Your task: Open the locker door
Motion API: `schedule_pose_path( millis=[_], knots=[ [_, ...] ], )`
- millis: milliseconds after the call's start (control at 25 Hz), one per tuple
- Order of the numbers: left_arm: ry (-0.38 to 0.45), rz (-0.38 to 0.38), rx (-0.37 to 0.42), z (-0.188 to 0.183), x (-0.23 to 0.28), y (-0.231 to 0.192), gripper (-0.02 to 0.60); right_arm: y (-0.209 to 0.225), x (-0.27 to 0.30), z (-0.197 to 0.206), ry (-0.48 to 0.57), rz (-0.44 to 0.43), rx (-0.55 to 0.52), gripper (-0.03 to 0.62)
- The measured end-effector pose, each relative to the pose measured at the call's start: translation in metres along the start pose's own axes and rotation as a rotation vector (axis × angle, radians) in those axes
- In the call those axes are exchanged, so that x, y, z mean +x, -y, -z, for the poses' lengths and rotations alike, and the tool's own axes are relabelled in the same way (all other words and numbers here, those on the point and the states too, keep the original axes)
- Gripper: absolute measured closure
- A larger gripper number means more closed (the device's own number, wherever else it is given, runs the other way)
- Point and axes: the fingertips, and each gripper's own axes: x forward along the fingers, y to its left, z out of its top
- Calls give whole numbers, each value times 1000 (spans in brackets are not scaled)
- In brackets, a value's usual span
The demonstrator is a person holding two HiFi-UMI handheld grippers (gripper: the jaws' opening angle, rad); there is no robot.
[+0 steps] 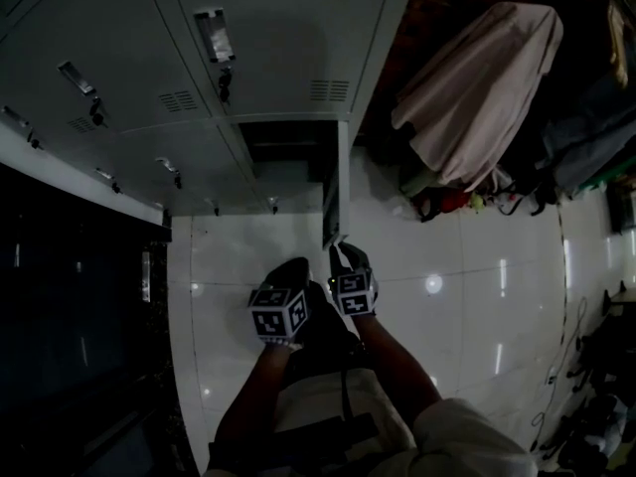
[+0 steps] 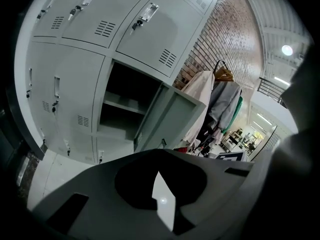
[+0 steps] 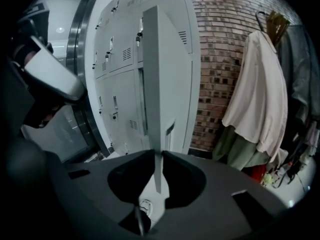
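Note:
The grey locker door (image 1: 337,182) stands swung out, edge-on to me, from the open bottom compartment (image 1: 288,145) of the locker bank. My right gripper (image 1: 344,253) is at the door's free edge low down. In the right gripper view the thin door edge (image 3: 159,84) runs down between the jaw tips, and my right gripper (image 3: 156,154) is shut on it. My left gripper (image 1: 290,272) hangs just left of it, off the door. The left gripper (image 2: 157,152) is shut with nothing held, and its view shows the open door (image 2: 170,116) and the shelf inside (image 2: 122,106).
Shut lockers with handles (image 1: 214,36) fill the wall above and to the left. A pale coat (image 1: 482,87) hangs on a rack right of the lockers, before a brick wall (image 3: 220,44). A dark glass panel (image 1: 70,296) borders the left. Cables (image 1: 581,351) lie on the white tile floor (image 1: 457,286).

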Motion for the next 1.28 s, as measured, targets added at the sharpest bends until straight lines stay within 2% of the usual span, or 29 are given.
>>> schedule_pose_path(
  millis=[600,720,1280],
  knots=[
    [-41,79,75,0,33,52,583,97,-25,19,-7,143,98,525],
    [-52,76,80,4,36,55,583,112,-27,20,-8,166,121,562],
    [-43,53,70,7,37,56,583,132,-26,21,-10,189,147,574]
  ],
)
